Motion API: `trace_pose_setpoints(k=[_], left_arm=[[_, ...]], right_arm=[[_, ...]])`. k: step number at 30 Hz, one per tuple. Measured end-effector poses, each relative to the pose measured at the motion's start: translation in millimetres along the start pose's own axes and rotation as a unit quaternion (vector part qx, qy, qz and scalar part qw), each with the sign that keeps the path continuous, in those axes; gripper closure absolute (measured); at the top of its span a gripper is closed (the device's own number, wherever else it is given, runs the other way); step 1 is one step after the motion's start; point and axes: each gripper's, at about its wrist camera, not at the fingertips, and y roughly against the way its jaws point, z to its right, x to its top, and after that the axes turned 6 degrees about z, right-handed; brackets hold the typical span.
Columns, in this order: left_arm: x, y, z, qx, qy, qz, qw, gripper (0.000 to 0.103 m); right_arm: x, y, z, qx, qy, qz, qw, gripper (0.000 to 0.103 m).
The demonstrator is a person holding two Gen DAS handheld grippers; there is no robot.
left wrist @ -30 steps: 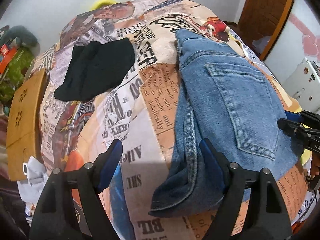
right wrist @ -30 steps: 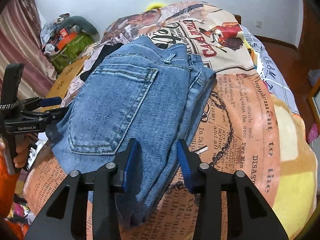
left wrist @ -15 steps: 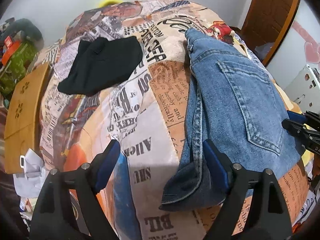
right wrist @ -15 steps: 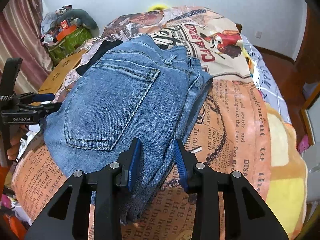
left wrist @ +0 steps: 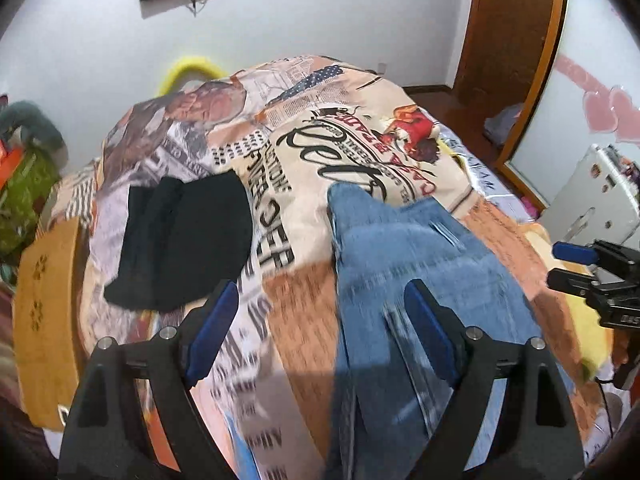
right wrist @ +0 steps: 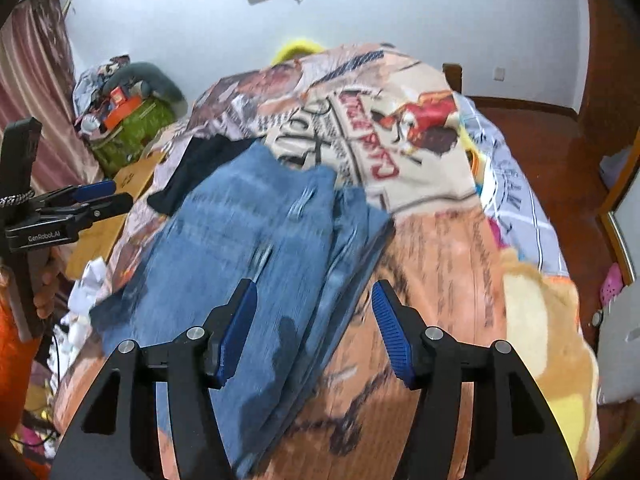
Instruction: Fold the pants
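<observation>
Looking along left wrist: frame is motion-blurred.
Left gripper (left wrist: 320,332): jaws spread wide, blue pads clear of any cloth, nothing between them but the bedspread below.
Jeans: folded blue denim pants (left wrist: 420,264) lie flat on the bed, running from mid-frame down to the lower edge; the right-hand pad stands above their left part, no contact visible.
Bedspread: newspaper-print quilt in beige, orange and grey (left wrist: 304,184) covers the whole bed.
Black garment: folded dark cloth (left wrist: 184,240) lies on the quilt left of the jeans, well apart from them.
Other tool: right gripper (left wrist: 592,272) shows at the right edge, beside the jeans.

Looking along right wrist: also blurred.
Right gripper (right wrist: 312,330): jaws have just been opening and now stand parted; the jeans' right edge (right wrist: 280,240) lies beneath the gap, pads not pressing on it.
Left gripper (right wrist: 92,200): at the left edge, held off the bed's side.
Hand: fingers of the person's left hand (right wrist: 46,276) wrap its handle.
Side clutter: green bag (right wrist: 132,132) by the pink curtain (right wrist: 40,92).
</observation>
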Motion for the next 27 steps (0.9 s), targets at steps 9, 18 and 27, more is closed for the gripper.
trace_pose_setpoints(k=[9, 18, 27], left_arm=[[24.4, -72.8, 11.8, -0.002, -0.023, -0.037, 0.999, 0.018], [21.0, -107.8, 4.8, -0.032, 0.012, -0.066, 0.9973, 0.017], [25.0, -107.1, 14.8, -0.026, 0.0, -0.067, 0.9974, 0.015]], right_arm=[[35.7, -60.3, 20.0, 0.038, -0.025, -0.016, 0.999, 0.047], [41.0, -121.6, 28.1, 0.082, -0.046, -0.073, 0.993, 0.071], [39.9, -92.0, 14.8, 0.058, 0.014, -0.002, 0.998, 0.091]])
